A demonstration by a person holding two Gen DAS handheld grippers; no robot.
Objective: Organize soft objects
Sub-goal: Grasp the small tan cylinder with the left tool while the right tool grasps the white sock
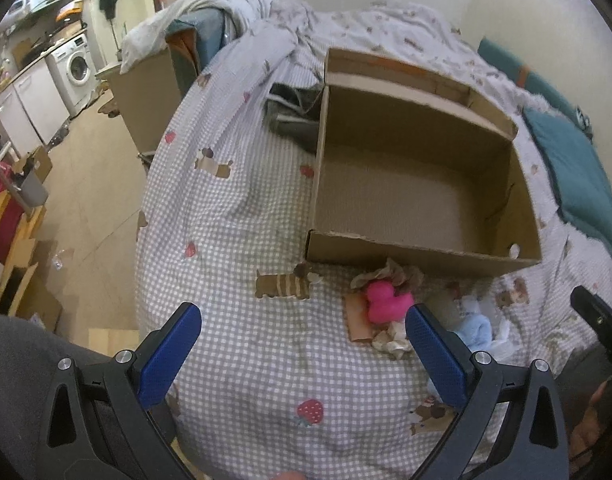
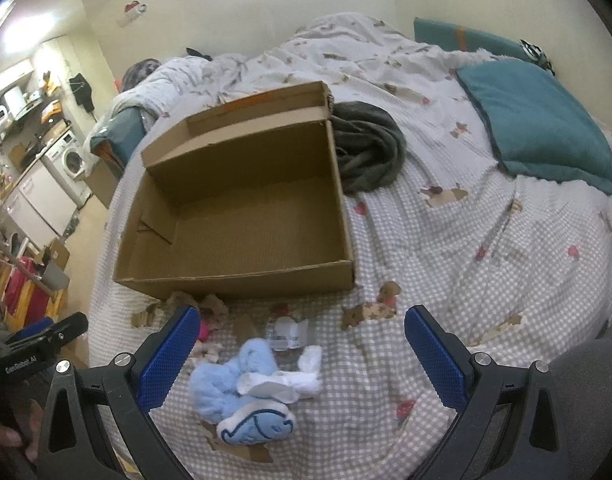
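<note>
An open cardboard box (image 1: 421, 258) (image 2: 242, 282) lies on the checked bed cover, with nothing inside. In front of it lies a small heap of soft things: a pink duck toy (image 1: 385, 300), a light blue fluffy cloth (image 2: 230, 376) (image 1: 475, 330), a white cloth (image 2: 302, 376), a blue-and-white whale toy (image 2: 258, 426) and beige crumpled pieces (image 1: 389, 274). My left gripper (image 1: 304, 344) is open and empty, above the cover just left of the duck. My right gripper (image 2: 298, 350) is open and empty, over the blue cloth.
A dark grey garment (image 2: 367, 148) lies behind the box. A teal cushion (image 2: 541, 116) sits at the right. A crumpled duvet (image 2: 345, 52) fills the bed's far end. The bed edge drops to the floor on the left, with a washing machine (image 1: 76, 70) beyond.
</note>
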